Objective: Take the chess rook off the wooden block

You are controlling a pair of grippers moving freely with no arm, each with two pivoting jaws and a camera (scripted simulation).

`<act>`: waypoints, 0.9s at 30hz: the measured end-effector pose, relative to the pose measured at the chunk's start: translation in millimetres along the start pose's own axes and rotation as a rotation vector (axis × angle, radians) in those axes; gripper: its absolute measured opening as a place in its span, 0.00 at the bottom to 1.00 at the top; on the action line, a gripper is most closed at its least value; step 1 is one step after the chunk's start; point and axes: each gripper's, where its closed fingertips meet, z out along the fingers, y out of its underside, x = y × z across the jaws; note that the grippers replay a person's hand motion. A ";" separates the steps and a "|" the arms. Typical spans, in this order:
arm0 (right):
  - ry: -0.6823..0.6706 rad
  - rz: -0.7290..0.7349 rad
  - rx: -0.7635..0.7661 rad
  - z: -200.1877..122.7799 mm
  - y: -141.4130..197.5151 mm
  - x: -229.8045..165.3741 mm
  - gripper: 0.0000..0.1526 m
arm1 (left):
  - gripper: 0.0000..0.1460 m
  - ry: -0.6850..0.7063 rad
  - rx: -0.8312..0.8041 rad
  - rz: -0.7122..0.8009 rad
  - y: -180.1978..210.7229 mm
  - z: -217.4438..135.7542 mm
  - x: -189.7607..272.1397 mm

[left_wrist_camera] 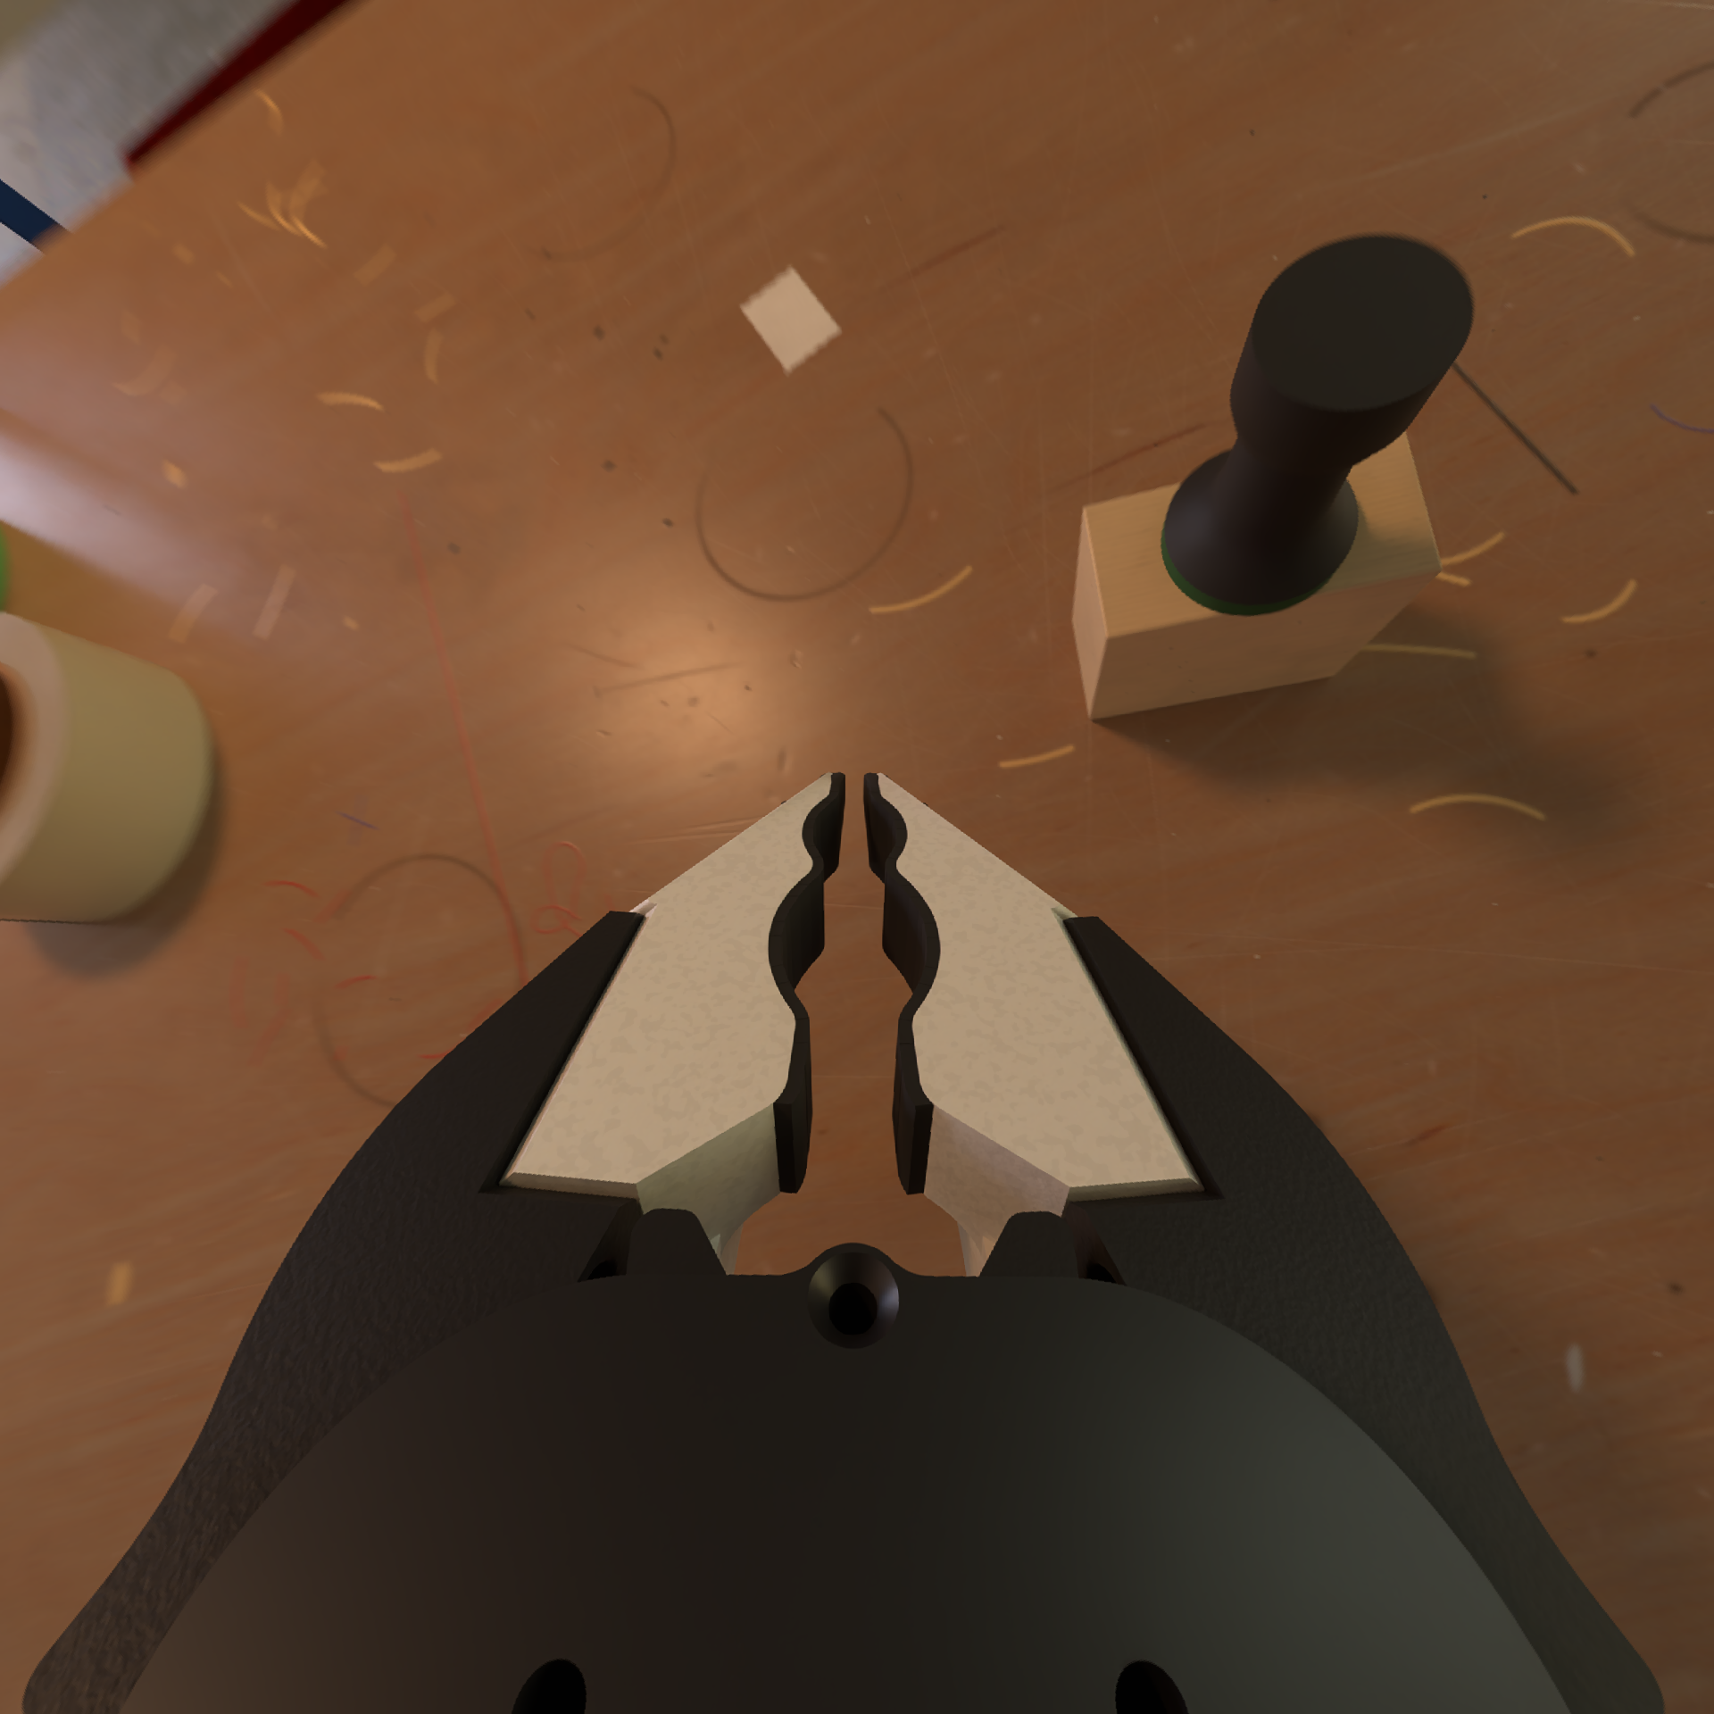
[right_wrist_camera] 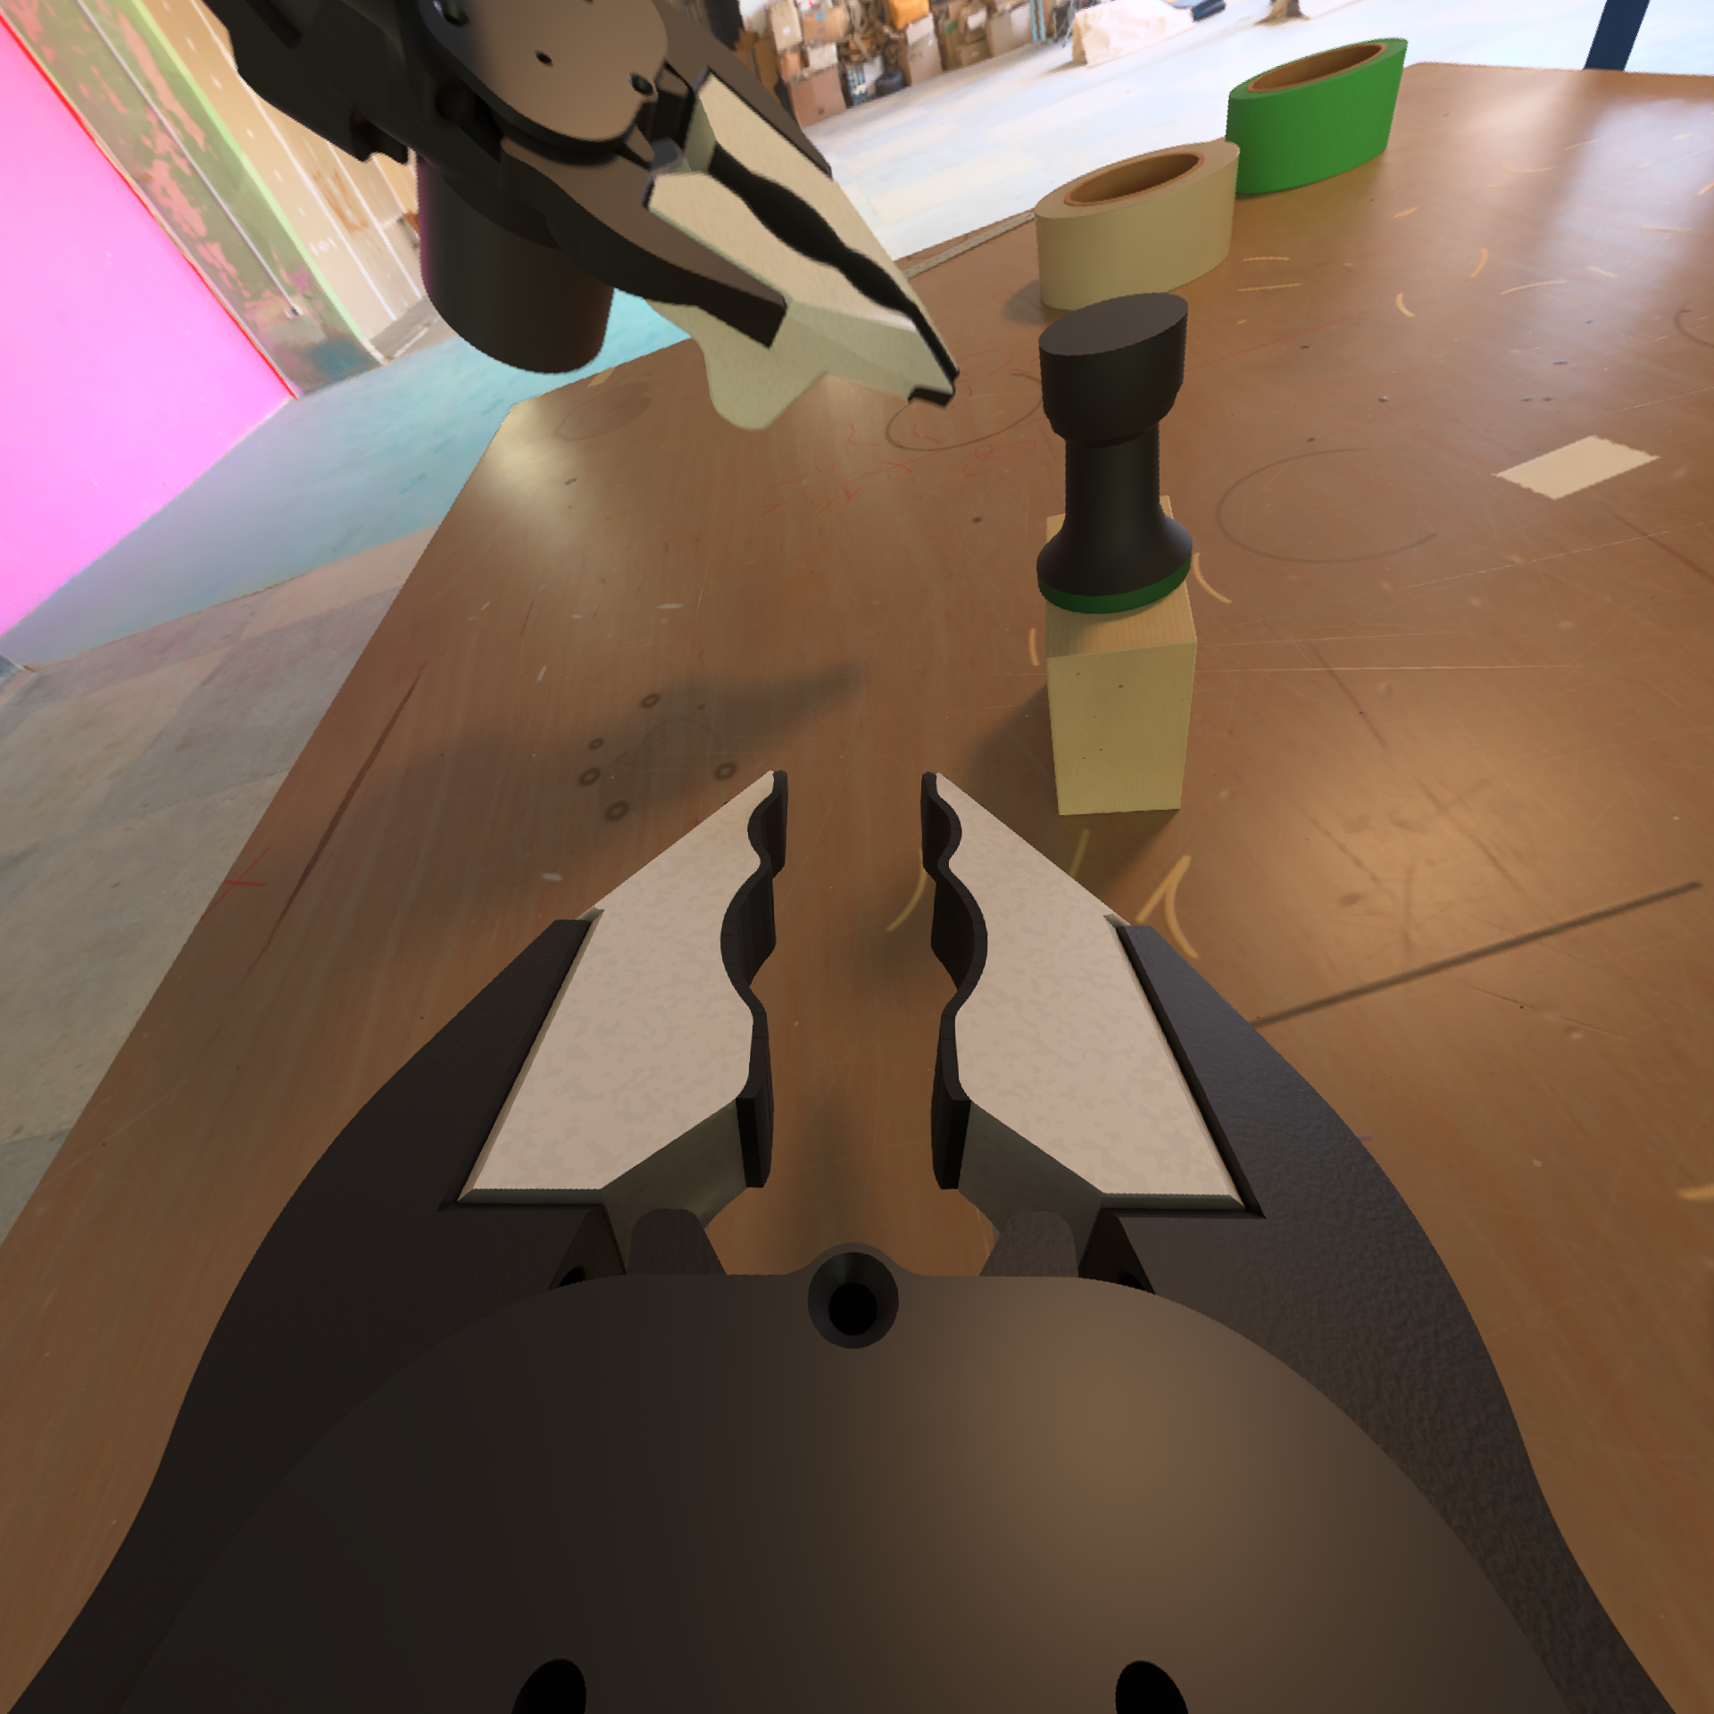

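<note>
Rook (right_wrist_camera: 1113, 464) upright on block (right_wrist_camera: 1118, 714), mid-bench. My left fingers (left_wrist_camera: 854, 781) nearly together, right fingers (right_wrist_camera: 854, 784) apart, both empty.

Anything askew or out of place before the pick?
Nothing stands out. The dark chess rook stands upright on the pale wooden block, and both tape rolls sit flat behind it.
</note>
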 end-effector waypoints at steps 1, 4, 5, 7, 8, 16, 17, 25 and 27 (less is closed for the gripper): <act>0.000 0.001 0.003 -0.6 -0.4 -0.1 0.19 | 0.02 -0.026 0.010 0.026 -4.9 -4.8 -3.1; -0.005 0.001 0.008 -1.2 -1.2 -1.7 0.19 | 0.00 -0.104 -0.016 0.186 -19.0 -19.0 -6.5; -0.007 0.000 0.009 -1.0 -1.3 -2.5 0.19 | 0.00 -0.117 -0.047 0.255 -21.7 -20.8 -4.4; -0.012 -0.001 0.010 -1.0 -1.5 -4.3 0.19 | 0.00 -0.162 -0.107 0.380 -27.0 -19.4 -1.1; -0.012 -0.001 0.011 -1.4 -1.7 -5.1 0.19 | 0.00 -0.208 -0.122 0.448 -31.0 -17.2 -0.4; 0.011 0.006 0.028 -11.3 0.7 -3.8 0.19 | 0.00 -0.474 -0.099 0.783 -56.9 -4.6 13.0; 0.013 0.010 0.033 -12.8 0.4 -3.1 0.19 | 0.00 -0.475 -0.085 0.784 -58.5 -5.1 13.8; 0.021 0.030 0.047 -16.0 -0.9 1.5 0.19 | 0.01 -0.460 -0.035 0.909 -61.9 -6.1 25.4; 0.036 0.024 0.050 -16.5 -2.1 3.8 0.18 | 0.01 -0.410 0.007 0.924 -58.4 -1.3 30.4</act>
